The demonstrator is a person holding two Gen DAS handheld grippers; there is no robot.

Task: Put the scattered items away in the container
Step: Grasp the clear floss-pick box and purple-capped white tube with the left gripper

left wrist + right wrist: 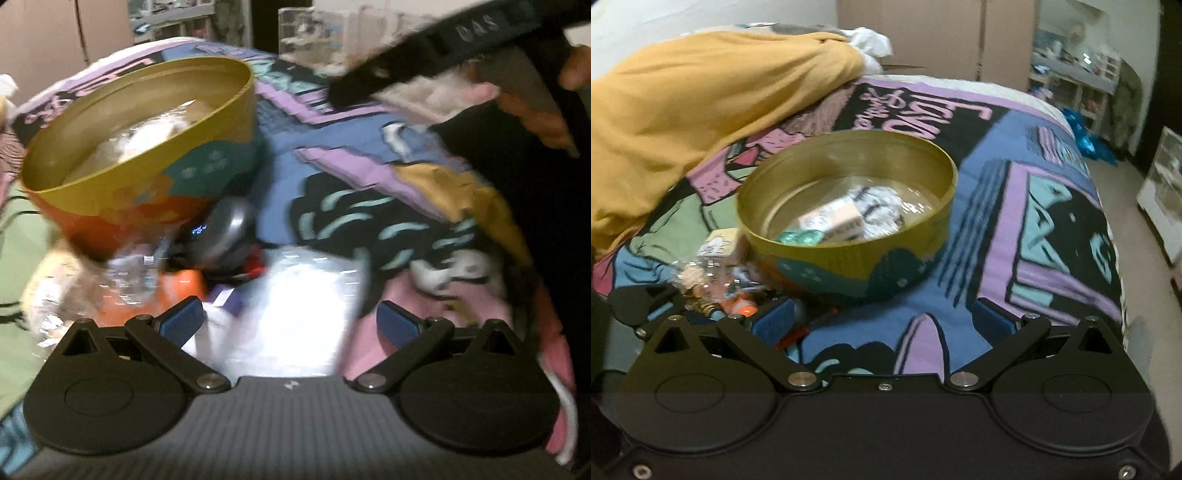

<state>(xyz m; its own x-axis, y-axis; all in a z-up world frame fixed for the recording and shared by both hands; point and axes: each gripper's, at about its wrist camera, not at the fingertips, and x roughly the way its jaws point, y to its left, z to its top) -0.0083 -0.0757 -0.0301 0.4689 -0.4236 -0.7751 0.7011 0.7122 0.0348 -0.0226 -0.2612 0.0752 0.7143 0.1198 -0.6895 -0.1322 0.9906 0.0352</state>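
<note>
Gold-lined metal marks the container: a round tin bowl [846,206] with a gold inside and a teal-and-orange painted outside, sitting on the bright patterned bedspread [1015,206] ahead of the right gripper [882,319] and up to the left of the left gripper [290,321]. It already holds a pale printed box [831,223], a crumpled white-and-black wrapper [875,210] and something small and teal. The rest of the scatter, clear crinkly packets [701,269] and small orange pieces [744,306], lies against the tin's near-left side, just ahead of the right gripper's left finger, so each piece has only a short lift over the rim. Both grippers are spread wide and grasp nothing. The left one hangs low over a glossy white item [295,306] between its fingers, probably a plastic packet, though blur hides what it is; that spread suits closing on it. A mustard-yellow fabric heap [701,96] lies far to the left of the tin.
</note>
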